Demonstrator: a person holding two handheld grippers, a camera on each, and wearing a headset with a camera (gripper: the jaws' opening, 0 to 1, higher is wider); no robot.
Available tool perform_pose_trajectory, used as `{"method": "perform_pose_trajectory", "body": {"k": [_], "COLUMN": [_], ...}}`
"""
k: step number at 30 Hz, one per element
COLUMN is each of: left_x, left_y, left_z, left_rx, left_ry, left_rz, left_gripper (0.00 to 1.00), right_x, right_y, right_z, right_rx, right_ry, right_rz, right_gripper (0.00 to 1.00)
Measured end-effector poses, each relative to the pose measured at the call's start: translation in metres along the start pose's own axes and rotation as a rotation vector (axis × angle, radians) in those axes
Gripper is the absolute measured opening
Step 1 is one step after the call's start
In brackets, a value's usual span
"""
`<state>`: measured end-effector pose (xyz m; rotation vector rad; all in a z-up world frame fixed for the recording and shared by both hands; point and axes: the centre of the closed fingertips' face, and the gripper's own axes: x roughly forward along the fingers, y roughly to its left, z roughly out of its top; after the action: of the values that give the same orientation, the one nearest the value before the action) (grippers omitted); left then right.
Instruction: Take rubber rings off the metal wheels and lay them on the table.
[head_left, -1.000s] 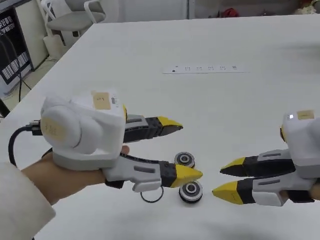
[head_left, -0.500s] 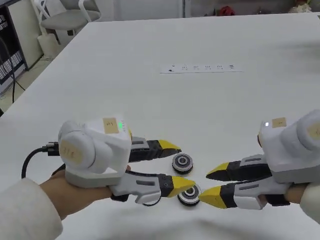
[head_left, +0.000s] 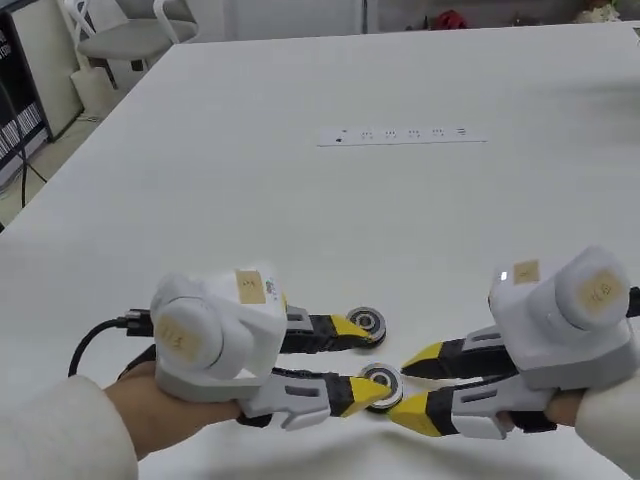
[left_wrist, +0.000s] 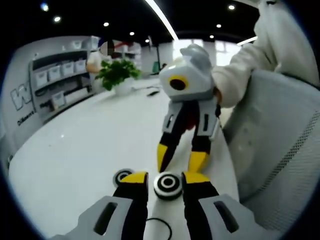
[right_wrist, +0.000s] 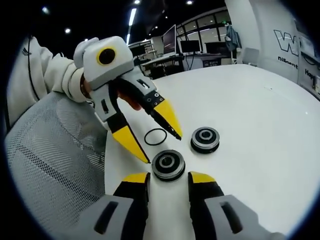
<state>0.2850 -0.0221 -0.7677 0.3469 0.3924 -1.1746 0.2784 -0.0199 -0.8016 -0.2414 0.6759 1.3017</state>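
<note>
Both grippers have closed in on the nearer metal wheel (head_left: 381, 380) since a second ago, and their yellow tips now almost meet around it. The left gripper (left_wrist: 165, 176) has its jaws apart, straddling that wheel. The right gripper (right_wrist: 168, 176) faces it, jaws also apart, with the wheel just ahead of its tips. The second wheel (head_left: 366, 322) lies just beside the first. A loose rubber ring (right_wrist: 155, 136) lies flat near both on the white table (head_left: 300, 200). A power strip (head_left: 400, 135) lies farther back, and an office chair (head_left: 140, 35) stands past the table's far corner.
</note>
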Motion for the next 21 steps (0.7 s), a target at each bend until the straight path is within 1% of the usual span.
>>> {"method": "perform_pose_trajectory", "body": {"k": [2,5,10,14,17,19,21], "left_x": [0.002,0.004,0.005,0.008,0.007,0.007,0.007], "left_y": [-0.002,0.0,-0.001,-0.004,-0.005,-0.005,-0.006], "left_z": [-0.003,-0.008,-0.01,-0.015,-0.015,-0.017,-0.016], "left_rx": [0.006,0.023,0.016,0.023,0.015,0.026,0.017], "left_ry": [0.009,0.03,0.035,0.058,0.051,0.062,0.053], "left_rz": [-0.007,0.006,0.001,-0.007,-0.015,-0.015,-0.014], "left_gripper": [0.26,0.23,0.21,0.2,0.18,0.16,0.15], "right_x": [0.002,0.003,0.004,0.005,0.005,0.005,0.004], "right_y": [0.0,0.001,0.0,0.001,0.001,0.0,0.0], "right_z": [0.0,-0.002,-0.001,-0.001,0.0,0.0,0.0], "right_rx": [-0.003,-0.004,-0.02,-0.028,-0.027,-0.026,-0.025], "right_ry": [-0.007,-0.009,-0.017,-0.022,-0.025,-0.027,-0.028], "right_rz": [-0.008,-0.005,-0.018,-0.015,-0.016,-0.016,-0.016], "right_gripper": [0.28,0.28,0.24,0.23,0.23,0.23,0.23]}}
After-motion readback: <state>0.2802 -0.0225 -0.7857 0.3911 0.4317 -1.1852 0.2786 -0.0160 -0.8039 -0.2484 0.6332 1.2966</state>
